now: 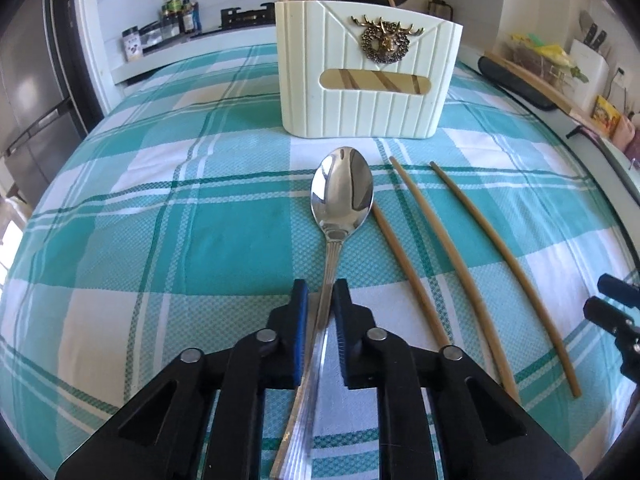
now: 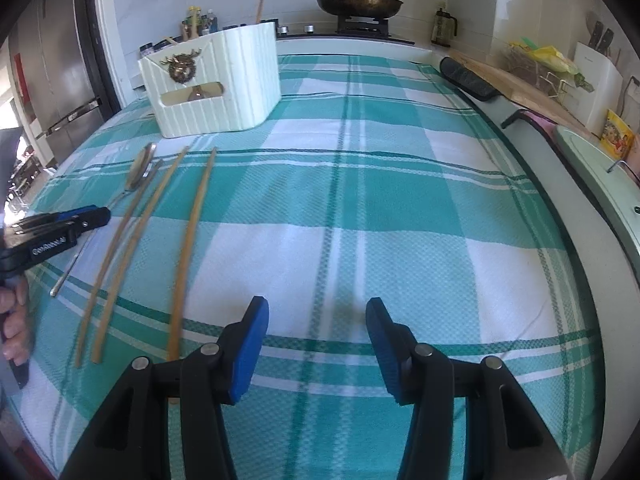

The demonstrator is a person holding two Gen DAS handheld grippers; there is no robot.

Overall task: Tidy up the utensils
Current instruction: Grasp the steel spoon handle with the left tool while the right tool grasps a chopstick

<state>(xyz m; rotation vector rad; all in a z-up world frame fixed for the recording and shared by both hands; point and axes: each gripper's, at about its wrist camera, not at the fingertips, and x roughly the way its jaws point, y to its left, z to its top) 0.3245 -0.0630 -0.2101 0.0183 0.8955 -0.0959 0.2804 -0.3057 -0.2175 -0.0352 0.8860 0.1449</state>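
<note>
Spoon (image 1: pixel 341 200) handle is clenched by left gripper (image 1: pixel 320 292), bowl aimed at holder (image 1: pixel 368 72) for insertion; right gripper (image 2: pixel 317 312) is held released, empty.

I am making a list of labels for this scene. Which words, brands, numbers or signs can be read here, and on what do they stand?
No text can be read with certainty.
White lettering on the left hand-held gripper, seen from the right wrist: too blurred to read.
Labels on the jars and bottles at the back: too small.
Printed yellow packet at the right: blurred.
The white utensil holder bears only a deer-head emblem, no words.
</note>
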